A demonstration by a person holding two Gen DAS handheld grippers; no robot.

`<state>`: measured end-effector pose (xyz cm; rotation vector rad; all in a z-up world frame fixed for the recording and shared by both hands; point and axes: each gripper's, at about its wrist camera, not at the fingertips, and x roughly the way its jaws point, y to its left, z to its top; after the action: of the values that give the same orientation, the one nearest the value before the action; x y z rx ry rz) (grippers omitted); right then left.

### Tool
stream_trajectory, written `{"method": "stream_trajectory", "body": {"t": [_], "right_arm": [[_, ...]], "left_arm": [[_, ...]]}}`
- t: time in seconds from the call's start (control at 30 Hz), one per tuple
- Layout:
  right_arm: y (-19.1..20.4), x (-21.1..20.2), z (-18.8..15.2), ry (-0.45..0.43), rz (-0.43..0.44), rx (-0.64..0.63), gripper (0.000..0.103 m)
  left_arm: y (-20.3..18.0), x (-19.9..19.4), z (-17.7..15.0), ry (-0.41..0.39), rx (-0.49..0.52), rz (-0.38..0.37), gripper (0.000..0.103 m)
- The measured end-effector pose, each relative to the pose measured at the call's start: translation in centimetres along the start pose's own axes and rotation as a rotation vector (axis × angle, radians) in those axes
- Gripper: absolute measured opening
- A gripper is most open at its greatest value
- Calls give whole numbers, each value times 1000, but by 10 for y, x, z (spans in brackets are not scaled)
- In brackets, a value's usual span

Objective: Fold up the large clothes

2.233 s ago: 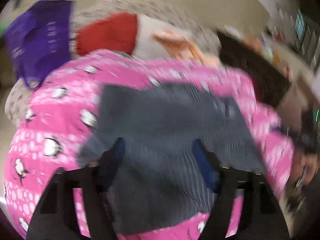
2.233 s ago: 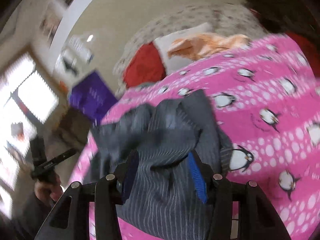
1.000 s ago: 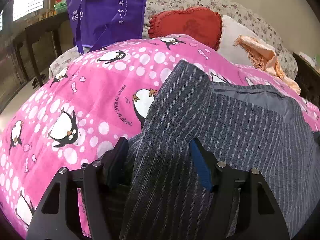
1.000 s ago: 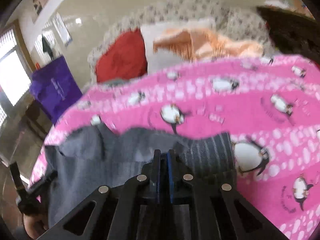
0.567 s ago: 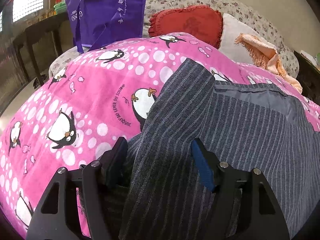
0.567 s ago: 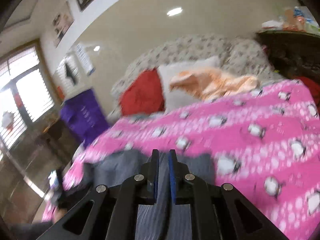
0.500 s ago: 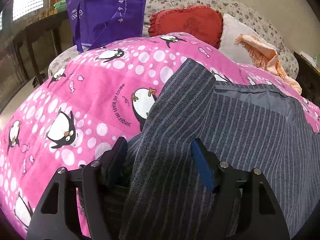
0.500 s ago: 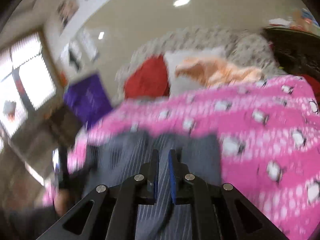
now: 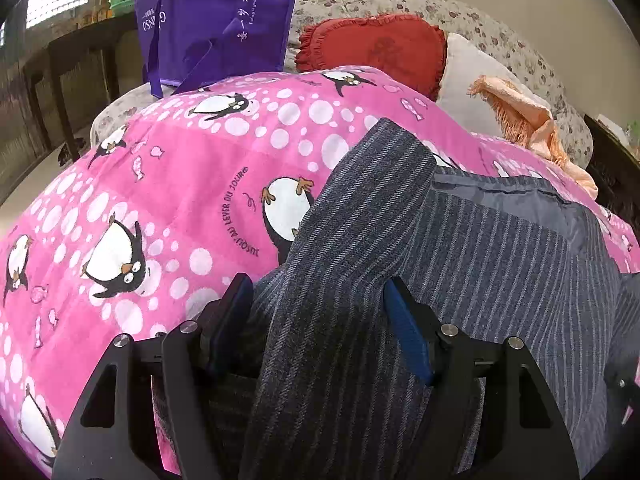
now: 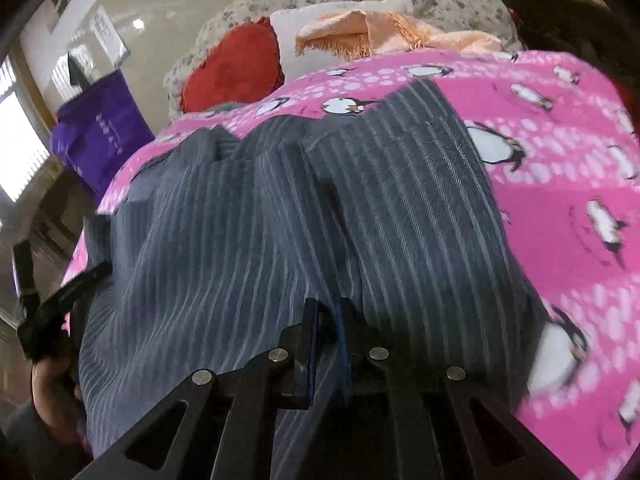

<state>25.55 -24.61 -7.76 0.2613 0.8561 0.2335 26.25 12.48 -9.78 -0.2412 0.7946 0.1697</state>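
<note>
A grey pinstriped garment (image 9: pixel 480 280) lies spread on a pink penguin quilt (image 9: pixel 160 184), with one folded part running up towards the pillows. My left gripper (image 9: pixel 320 312) stands open at the garment's near left edge, and that folded strip lies loosely between its fingers. In the right wrist view the same garment (image 10: pixel 248 232) fills the middle. My right gripper (image 10: pixel 326 320) is shut on a pinch of its cloth, and the stripes draw in towards the tips. At the far left of that view a hand (image 10: pixel 52 392) holds the other tool.
A purple bag (image 9: pixel 216 20) hangs at the quilt's far left. A red cushion (image 9: pixel 376 48), a white pillow (image 9: pixel 468 76) and a fringed peach cloth (image 9: pixel 524 120) lie at the head of the bed. Dark furniture (image 10: pixel 568 20) stands on the right.
The right gripper swung up, so that its view showed the room, then came back down low over the garment, staying shut. The left gripper and its end of the garment have barely moved.
</note>
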Motion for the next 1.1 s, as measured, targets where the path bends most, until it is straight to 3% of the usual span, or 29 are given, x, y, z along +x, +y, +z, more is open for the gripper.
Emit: {"method": "stream_trajectory", "body": {"t": [0.13, 0.27, 0.43, 0.5, 0.53, 0.63, 0.7, 0.77, 0.83, 0.9, 1.0, 1.1], "right_arm": [[-3, 7, -6, -78, 10, -76, 3], [-25, 11, -2, -80, 110, 9, 0], [-29, 11, -4, -63, 144, 35, 0], [-24, 4, 0, 3, 115, 36, 0], [-17, -4, 2, 23, 83, 29, 5], [4, -56, -6, -15, 31, -71, 5], [16, -92, -18, -51, 23, -124, 8], [22, -115, -34, -57, 32, -145, 14], [27, -130, -55, -65, 49, -165, 22], [31, -135, -72, -81, 35, -182, 22], [26, -112, -89, -57, 1, -155, 23], [5, -78, -104, 40, -37, -78, 24]], "left_arm": [[0, 1, 1, -1, 0, 0, 69], [0, 2, 1, -1, -3, -3, 70], [1, 2, 2, 2, -3, -4, 70], [2, 4, 3, 17, -6, -22, 71], [3, 4, 3, 22, -5, -33, 76], [4, 0, 6, 74, 28, -78, 80], [10, -23, 12, 119, 13, -92, 80], [19, -66, 10, 47, -18, -145, 80], [18, -123, -10, -57, 42, -178, 80], [9, -153, -37, -93, 104, -231, 80], [-18, -148, -82, -8, 214, -264, 77], [-32, -104, -117, 161, 279, -187, 75]]}}
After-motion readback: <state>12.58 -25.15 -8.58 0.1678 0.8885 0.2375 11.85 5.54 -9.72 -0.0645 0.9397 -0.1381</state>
